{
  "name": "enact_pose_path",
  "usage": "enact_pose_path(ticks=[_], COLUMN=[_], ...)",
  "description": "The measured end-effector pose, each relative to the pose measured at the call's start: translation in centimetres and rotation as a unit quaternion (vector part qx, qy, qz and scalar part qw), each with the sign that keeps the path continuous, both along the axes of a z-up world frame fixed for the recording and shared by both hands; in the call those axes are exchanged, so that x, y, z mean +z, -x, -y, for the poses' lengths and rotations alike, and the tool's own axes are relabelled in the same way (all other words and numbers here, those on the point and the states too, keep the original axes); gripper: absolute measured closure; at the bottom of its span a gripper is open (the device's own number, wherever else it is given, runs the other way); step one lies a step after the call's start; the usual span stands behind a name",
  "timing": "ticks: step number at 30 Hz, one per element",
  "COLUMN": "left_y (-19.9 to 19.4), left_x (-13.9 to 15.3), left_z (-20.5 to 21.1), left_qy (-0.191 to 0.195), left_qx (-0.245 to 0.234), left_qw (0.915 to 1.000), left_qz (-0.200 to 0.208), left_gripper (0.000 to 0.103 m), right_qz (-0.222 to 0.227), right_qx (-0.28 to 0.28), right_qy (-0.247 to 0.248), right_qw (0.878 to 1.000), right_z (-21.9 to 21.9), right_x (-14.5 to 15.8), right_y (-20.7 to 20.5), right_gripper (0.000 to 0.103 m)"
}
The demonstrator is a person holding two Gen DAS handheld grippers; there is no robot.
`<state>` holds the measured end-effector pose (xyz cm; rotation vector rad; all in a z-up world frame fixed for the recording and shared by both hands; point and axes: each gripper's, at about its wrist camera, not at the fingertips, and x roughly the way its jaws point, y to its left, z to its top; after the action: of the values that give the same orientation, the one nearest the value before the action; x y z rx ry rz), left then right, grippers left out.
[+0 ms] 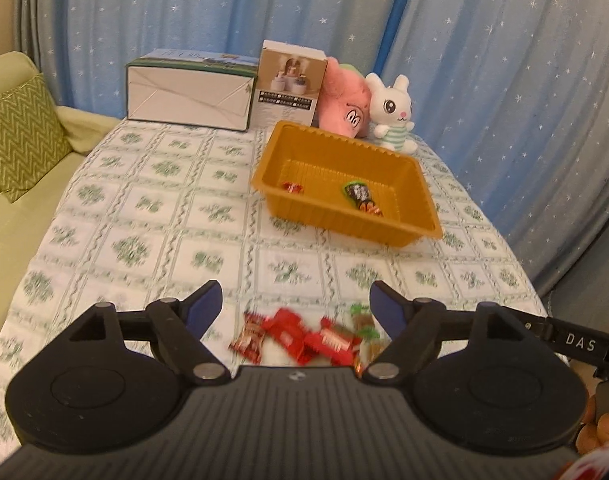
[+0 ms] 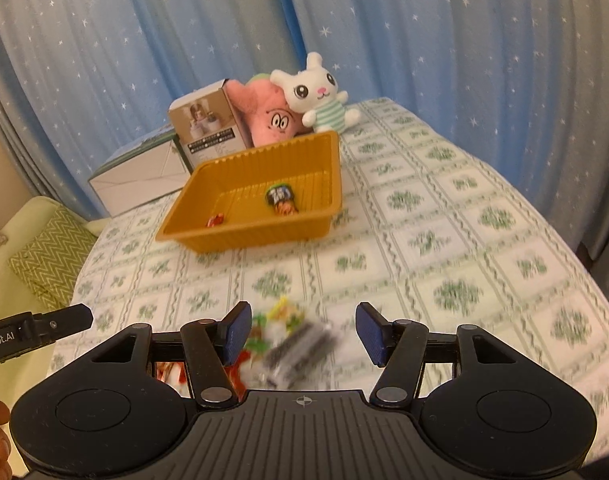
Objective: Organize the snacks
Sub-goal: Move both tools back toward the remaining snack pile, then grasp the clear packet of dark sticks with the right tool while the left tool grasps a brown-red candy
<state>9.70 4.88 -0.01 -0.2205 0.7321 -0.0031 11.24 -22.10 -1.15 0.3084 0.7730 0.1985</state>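
With both the left gripper (image 1: 295, 307) and right gripper (image 2: 302, 330) hanging open and empty, each is needing one wrapper from the snack pile (image 1: 304, 338) lying well short of the orange tray (image 1: 418, 229).

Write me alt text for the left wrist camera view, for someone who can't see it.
The open left gripper hovers over a blurred cluster of red snack packets on a green floral tablecloth. Beyond sits an orange plastic tray holding a small red candy and a dark snack packet, with two boxes and two plush toys behind it.
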Motion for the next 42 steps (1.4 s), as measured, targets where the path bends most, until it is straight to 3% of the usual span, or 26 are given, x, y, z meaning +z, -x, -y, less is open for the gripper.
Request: enact_pose_path(ticks=[9, 16, 42], left_y=[4.2, 4.9, -1.0], left_x=[-1.6, -2.8, -6.6], left_z=[-0.5, -1.0, -2.0], left_qy=[-0.012, -0.025, -0.033], left_qx=[0.005, 0.007, -0.008], left_qw=[0.9998, 0.9993, 0.9981], left_qz=[-0.016, -0.029, -0.051], left_gripper=[0.023, 0.023, 0.023], right_qz=[-0.02, -0.027, -0.099], right_qx=[0.002, 0.001, -0.018], right_qy=[0.006, 0.006, -0.021], right_qw=[1.0, 1.0, 0.995], right_z=[0.0, -0.2, -3.6], right_x=[-1.0, -1.6, -7.9], right_y=[2.6, 2.3, -5.7], right_gripper=[0.044, 0.044, 0.044])
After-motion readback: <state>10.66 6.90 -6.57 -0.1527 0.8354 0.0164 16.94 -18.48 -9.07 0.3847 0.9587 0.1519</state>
